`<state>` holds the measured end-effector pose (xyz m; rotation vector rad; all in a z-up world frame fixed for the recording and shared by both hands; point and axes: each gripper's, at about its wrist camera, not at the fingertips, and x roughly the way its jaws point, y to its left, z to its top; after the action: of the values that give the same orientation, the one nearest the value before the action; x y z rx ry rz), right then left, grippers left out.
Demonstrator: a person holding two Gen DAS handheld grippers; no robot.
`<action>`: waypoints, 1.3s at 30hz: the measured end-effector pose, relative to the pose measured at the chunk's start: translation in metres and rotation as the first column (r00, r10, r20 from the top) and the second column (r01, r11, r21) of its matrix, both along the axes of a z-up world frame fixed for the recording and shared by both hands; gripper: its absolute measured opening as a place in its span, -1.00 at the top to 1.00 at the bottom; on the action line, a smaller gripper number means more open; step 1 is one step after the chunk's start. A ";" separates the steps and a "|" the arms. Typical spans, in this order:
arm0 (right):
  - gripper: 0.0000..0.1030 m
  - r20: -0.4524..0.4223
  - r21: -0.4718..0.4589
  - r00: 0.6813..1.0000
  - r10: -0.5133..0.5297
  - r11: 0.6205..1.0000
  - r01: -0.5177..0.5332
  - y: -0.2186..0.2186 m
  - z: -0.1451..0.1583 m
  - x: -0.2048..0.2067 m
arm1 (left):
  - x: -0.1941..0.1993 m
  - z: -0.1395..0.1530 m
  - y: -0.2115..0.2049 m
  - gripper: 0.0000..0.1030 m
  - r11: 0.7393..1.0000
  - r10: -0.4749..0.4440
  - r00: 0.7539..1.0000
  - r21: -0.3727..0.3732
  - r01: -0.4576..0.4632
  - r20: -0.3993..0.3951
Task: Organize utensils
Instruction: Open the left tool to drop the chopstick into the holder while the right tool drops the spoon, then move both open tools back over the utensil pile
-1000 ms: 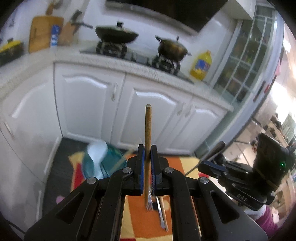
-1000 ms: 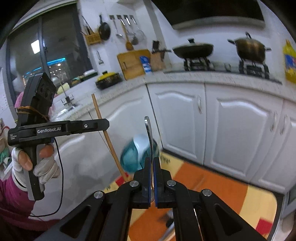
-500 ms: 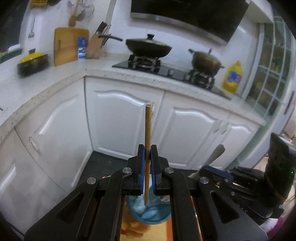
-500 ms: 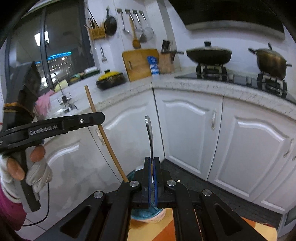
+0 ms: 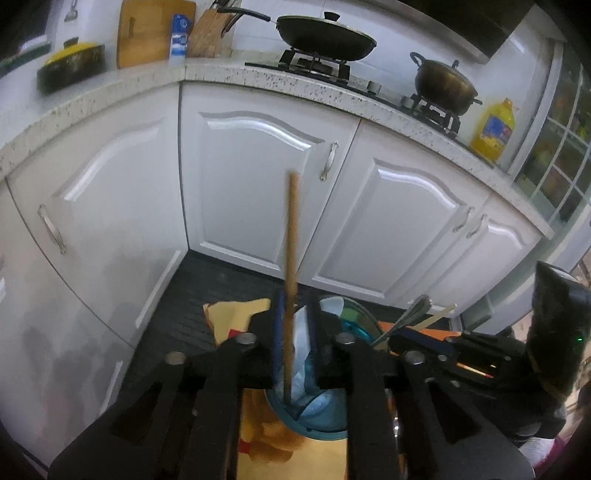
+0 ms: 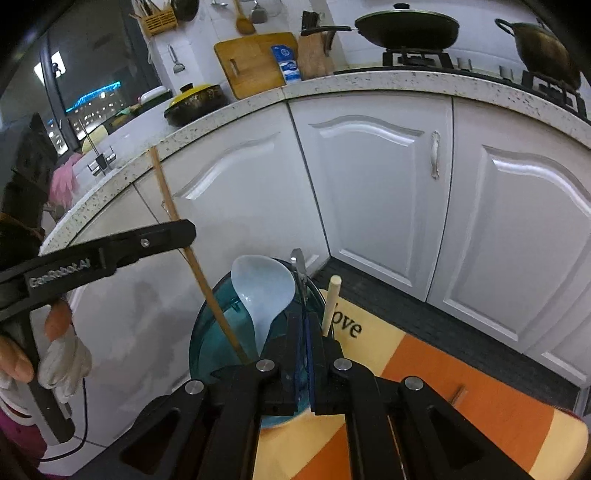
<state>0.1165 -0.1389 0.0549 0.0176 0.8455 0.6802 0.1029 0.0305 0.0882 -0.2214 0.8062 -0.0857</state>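
The left gripper (image 5: 294,334) has just opened, dropping its wooden chopstick (image 5: 290,258) into the blue cup (image 6: 218,343), while the right gripper (image 6: 303,354) stays clenched on a metal utensil (image 6: 300,269)

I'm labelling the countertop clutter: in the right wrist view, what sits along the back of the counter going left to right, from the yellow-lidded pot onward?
Yellow-lidded pot → wooden cutting board → blue-and-white carton → knife block → black lidded wok on the stove → bronze pot.
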 end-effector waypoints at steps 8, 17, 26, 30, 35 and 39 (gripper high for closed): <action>0.86 0.002 0.033 1.000 -0.010 0.999 0.010 -0.018 0.009 -0.018 | -0.014 0.001 -0.003 0.27 1.000 0.005 1.000 -0.017 -0.005 0.000; 0.50 0.024 0.066 0.998 -0.053 0.996 0.051 -0.050 0.017 -0.055 | -0.047 0.006 -0.031 0.27 0.999 -0.039 0.999 0.026 0.038 0.030; 0.39 0.033 0.046 0.990 -0.141 0.989 0.139 -0.096 0.015 -0.092 | -0.075 0.004 -0.078 0.27 0.988 -0.143 0.989 0.063 0.140 0.039; 0.21 0.034 0.032 0.980 -0.198 0.980 0.197 -0.123 0.011 -0.108 | -0.081 -0.001 -0.095 0.27 0.982 -0.183 0.983 0.058 0.181 0.024; 0.18 0.011 0.002 0.965 -0.263 0.965 0.263 -0.154 -0.002 -0.123 | -0.087 -0.012 -0.112 0.26 0.972 -0.231 0.973 0.043 0.231 -0.004; -0.04 -0.012 -0.037 0.954 -0.301 0.953 0.300 -0.171 -0.020 -0.131 | -0.088 -0.027 -0.126 0.26 0.960 -0.275 0.960 0.040 0.277 -0.048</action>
<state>-0.0144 -0.3100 0.0349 0.1189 0.8493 0.3785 0.0146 -0.0958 0.0614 -0.0652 0.8761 -0.3257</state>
